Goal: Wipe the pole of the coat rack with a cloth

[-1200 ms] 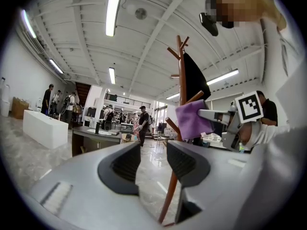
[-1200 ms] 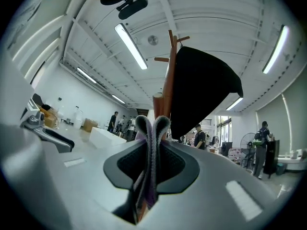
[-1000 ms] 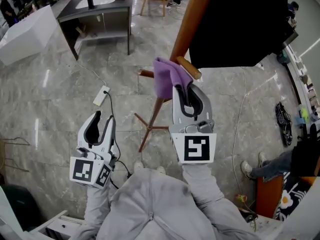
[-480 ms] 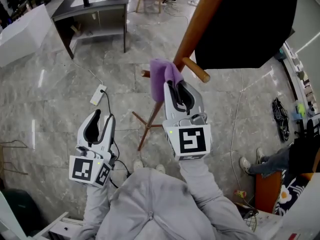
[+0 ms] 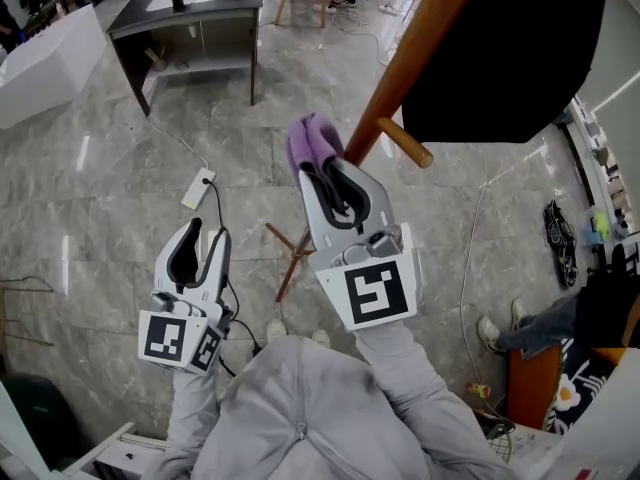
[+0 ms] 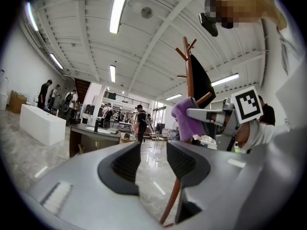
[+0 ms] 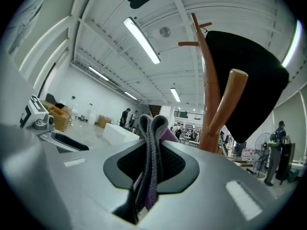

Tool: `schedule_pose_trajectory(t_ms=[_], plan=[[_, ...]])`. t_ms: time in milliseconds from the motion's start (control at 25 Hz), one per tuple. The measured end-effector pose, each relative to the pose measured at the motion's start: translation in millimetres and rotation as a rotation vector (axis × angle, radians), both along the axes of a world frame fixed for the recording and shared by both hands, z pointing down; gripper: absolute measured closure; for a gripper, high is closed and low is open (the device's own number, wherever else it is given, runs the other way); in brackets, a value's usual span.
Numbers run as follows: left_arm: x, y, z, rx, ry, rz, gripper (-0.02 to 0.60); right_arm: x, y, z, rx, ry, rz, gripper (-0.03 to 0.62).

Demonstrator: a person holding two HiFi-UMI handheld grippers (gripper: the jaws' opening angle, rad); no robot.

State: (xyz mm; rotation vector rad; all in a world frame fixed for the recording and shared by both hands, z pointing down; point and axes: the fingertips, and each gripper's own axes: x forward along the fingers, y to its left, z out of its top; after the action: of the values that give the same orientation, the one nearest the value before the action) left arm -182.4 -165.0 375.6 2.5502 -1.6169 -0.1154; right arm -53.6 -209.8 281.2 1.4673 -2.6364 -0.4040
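Note:
The coat rack's brown wooden pole (image 5: 400, 78) slants up across the head view, with a short peg (image 5: 405, 143) sticking out to the right. My right gripper (image 5: 333, 180) is shut on a folded purple cloth (image 5: 312, 146), and the cloth lies against the pole's left side just below the peg. In the right gripper view the cloth (image 7: 151, 138) stands pinched between the pads, with the pole (image 7: 207, 104) just to its right. My left gripper (image 5: 203, 240) hangs lower left, away from the pole, its jaws a little apart and holding nothing (image 6: 153, 157).
A black garment (image 5: 510, 48) hangs from the rack's upper part. The rack's tripod feet (image 5: 295, 253) rest on the marble floor by a white power strip (image 5: 202, 190) and its cable. A grey desk (image 5: 190, 13) and a white block (image 5: 45, 63) stand at the back left.
My right gripper has slid the purple cloth up along the pole, nearer the camera. The left gripper has stayed where it was.

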Motion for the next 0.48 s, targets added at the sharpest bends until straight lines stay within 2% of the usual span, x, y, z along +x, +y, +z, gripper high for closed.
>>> schedule_pose_trajectory(t_ms=[480], plan=[[-19.6,16.4,-1.1,-0.001,-0.001,-0.048,0.403,-44.3,22.5,-28.5,0.084,-0.018,-0.118,0.54]])
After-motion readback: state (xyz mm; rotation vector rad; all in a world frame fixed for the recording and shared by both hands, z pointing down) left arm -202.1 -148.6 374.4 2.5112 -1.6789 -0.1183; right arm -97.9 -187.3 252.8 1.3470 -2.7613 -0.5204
